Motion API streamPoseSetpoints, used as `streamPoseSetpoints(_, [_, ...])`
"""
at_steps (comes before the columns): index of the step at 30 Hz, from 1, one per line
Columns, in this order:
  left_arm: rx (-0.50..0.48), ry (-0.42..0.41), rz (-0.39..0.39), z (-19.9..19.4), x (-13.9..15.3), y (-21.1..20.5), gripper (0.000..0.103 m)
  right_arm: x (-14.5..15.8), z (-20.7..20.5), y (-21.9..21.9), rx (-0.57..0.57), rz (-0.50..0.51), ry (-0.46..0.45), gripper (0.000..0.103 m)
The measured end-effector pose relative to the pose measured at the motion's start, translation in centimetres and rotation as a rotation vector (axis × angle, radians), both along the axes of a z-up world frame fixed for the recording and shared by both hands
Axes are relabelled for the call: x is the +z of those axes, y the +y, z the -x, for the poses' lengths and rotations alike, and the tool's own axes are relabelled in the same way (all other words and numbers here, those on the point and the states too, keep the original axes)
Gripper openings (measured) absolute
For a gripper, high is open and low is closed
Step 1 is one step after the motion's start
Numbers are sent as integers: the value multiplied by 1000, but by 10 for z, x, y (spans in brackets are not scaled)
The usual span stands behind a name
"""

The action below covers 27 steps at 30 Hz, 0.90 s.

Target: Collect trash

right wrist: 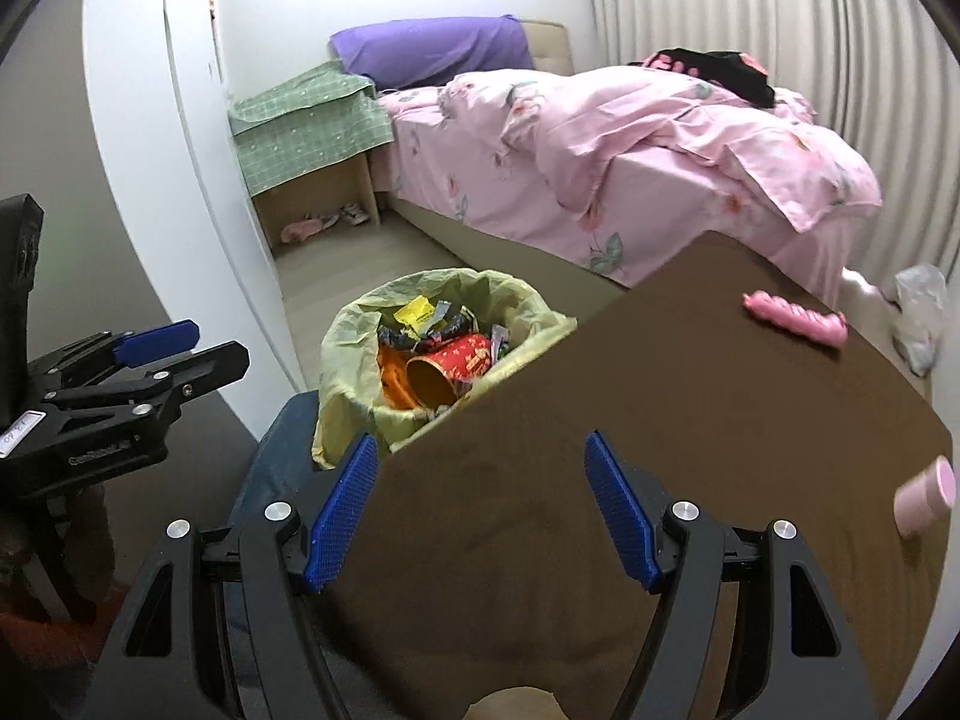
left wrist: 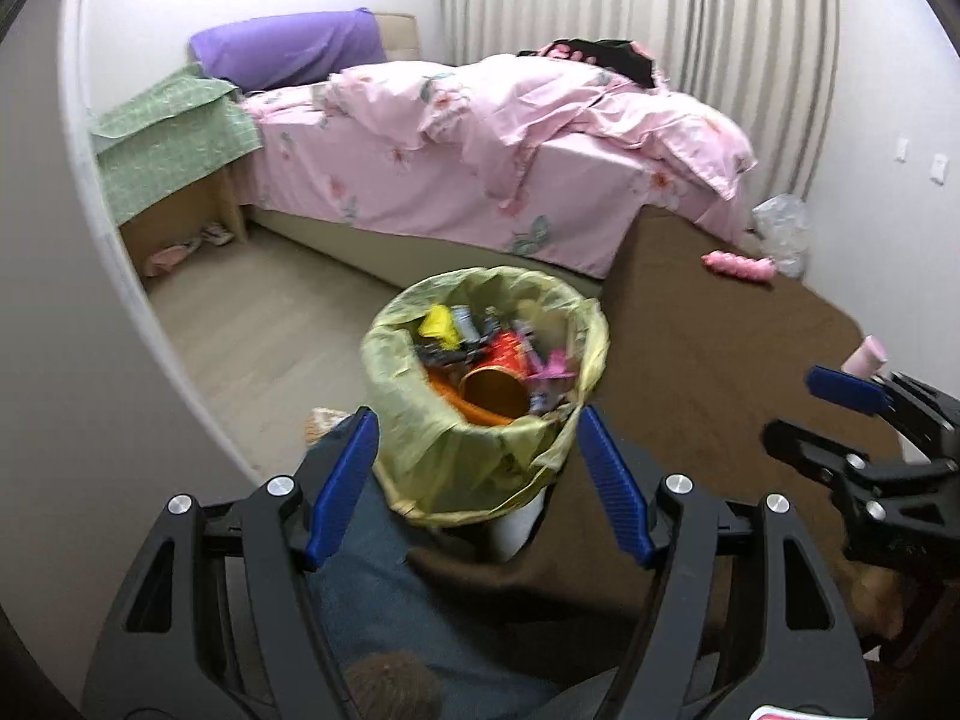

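While both pairs of blue fingers [left wrist: 479,483] stand apart and empty, the yellow-lined trash bin [left wrist: 486,378] sits just ahead of our left fingers; we should steer our right fingers [right wrist: 483,507] toward the pink wrapper [right wrist: 795,319] far ahead on the brown surface [right wrist: 690,396].

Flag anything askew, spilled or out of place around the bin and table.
Nothing has spilled: the trash bin stands upright, its litter inside the liner. On the brown table a pink cup lies on its side near the edge, and a pink wrapped roll lies loose.
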<state>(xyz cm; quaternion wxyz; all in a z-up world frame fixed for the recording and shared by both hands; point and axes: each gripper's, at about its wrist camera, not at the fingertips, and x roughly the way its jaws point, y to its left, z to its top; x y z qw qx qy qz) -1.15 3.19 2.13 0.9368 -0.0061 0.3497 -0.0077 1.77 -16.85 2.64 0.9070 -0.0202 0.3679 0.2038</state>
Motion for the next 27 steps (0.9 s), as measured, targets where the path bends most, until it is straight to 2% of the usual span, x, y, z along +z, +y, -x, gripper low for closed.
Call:
streamPoseSetpoints(9, [-2, -22, -20, 17, 8, -3, 65, 2, 27, -7, -37, -36, -14, 68])
streamPoseSetpoints(27, [-13, -14, -26, 18, 6, -8, 65, 1, 29, -6, -34, -39, -16, 68])
